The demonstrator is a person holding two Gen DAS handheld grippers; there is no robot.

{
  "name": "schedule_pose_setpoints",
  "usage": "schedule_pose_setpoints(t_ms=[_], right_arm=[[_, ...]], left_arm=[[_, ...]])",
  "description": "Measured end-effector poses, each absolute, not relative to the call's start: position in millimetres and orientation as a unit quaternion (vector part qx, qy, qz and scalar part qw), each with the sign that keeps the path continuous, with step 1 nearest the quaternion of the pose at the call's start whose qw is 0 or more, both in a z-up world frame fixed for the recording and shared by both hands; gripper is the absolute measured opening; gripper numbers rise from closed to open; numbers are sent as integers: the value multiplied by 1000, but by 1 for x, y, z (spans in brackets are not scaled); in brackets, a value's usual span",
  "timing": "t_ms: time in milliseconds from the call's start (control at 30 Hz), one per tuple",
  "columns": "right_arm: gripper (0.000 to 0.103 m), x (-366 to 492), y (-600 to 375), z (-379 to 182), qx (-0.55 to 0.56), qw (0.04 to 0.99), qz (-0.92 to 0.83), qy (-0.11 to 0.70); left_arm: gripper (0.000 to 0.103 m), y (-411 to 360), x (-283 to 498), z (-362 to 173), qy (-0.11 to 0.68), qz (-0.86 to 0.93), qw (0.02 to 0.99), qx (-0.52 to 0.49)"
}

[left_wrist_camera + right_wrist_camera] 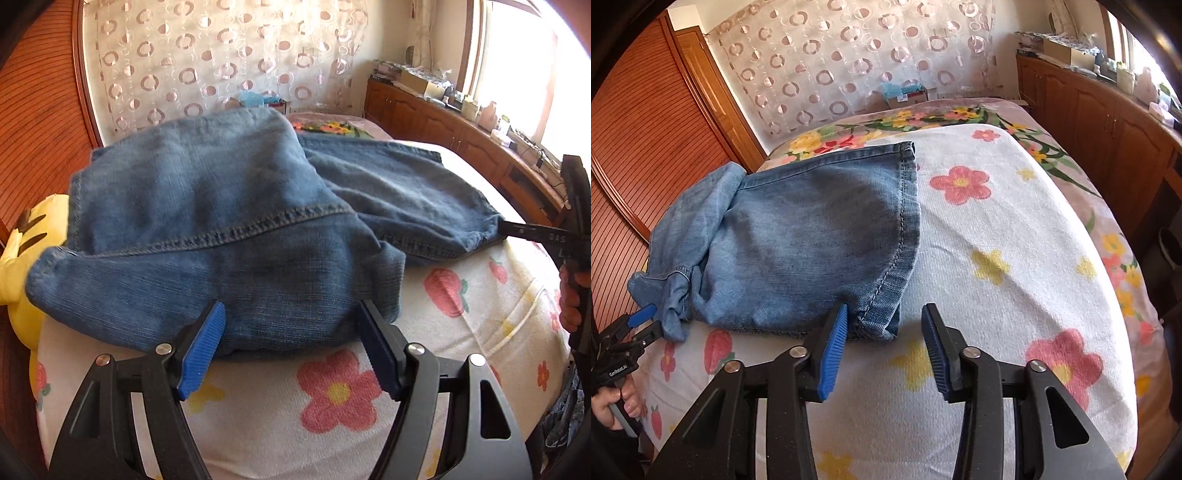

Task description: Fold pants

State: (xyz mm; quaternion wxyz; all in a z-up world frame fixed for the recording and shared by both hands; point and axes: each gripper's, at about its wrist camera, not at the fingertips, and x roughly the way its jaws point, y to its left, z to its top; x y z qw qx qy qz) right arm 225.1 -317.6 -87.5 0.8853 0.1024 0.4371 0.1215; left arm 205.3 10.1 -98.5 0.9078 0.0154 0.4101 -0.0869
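Blue denim pants (207, 221) lie in a folded bundle on the flowered bed cover (332, 398). In the left wrist view my left gripper (291, 325) is open, its blue pads at the near edge of the bundle, fabric between them. In the right wrist view the pants (812, 236) lie flat with a hemmed edge to the right. My right gripper (882, 325) is open at the pants' near right corner, the left pad touching the denim. The right gripper also shows at the right edge of the left wrist view (506, 227).
A yellow plush toy (22, 243) lies left of the pants. A wooden slatted wardrobe (646, 147) stands to the left. Wooden cabinets (1108, 122) with clutter run along the right. A patterned curtain (849, 55) hangs behind the bed.
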Motion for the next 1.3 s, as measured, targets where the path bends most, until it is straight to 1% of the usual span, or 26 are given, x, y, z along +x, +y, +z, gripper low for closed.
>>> schedule_pose_setpoints(t_ms=[33, 67, 100, 267, 500, 733, 767, 833, 933, 1067, 1133, 1200, 1300], right_arm=[[31, 227, -317, -89, 105, 884, 125, 438], [21, 229, -316, -89, 107, 883, 129, 439], [16, 230, -315, -88, 109, 882, 136, 438], [14, 234, -306, -69, 99, 898, 138, 407], [14, 241, -266, -13, 79, 916, 179, 349], [13, 236, -171, 26, 45, 901, 292, 317], [8, 231, -158, 30, 45, 894, 316, 314], [7, 221, -135, 34, 40, 877, 358, 317], [8, 211, -121, 31, 16, 869, 368, 330], [16, 213, -131, 24, 1, 879, 340, 334], [22, 216, -140, 24, 8, 886, 321, 334], [33, 223, -150, 20, 18, 890, 307, 335], [36, 222, -154, 22, 29, 893, 299, 334]], left_arm=[[74, 11, 203, -96, 408, -88, 909, 15], [74, 13, 201, -92, 405, -88, 910, 16], [74, 14, 199, -90, 402, -87, 911, 16], [74, 26, 191, -74, 388, -84, 918, 9], [74, 44, 182, -58, 372, -75, 925, 4], [74, 66, 174, -54, 370, -58, 927, -3], [74, 68, 173, -55, 372, -57, 927, -3], [74, 71, 172, -56, 373, -54, 926, -3], [74, 76, 172, -59, 376, -53, 925, -7], [74, 75, 173, -61, 377, -52, 925, -9], [74, 75, 175, -61, 377, -53, 925, -10], [74, 73, 177, -62, 377, -55, 925, -10], [74, 68, 180, -63, 377, -59, 924, -9]])
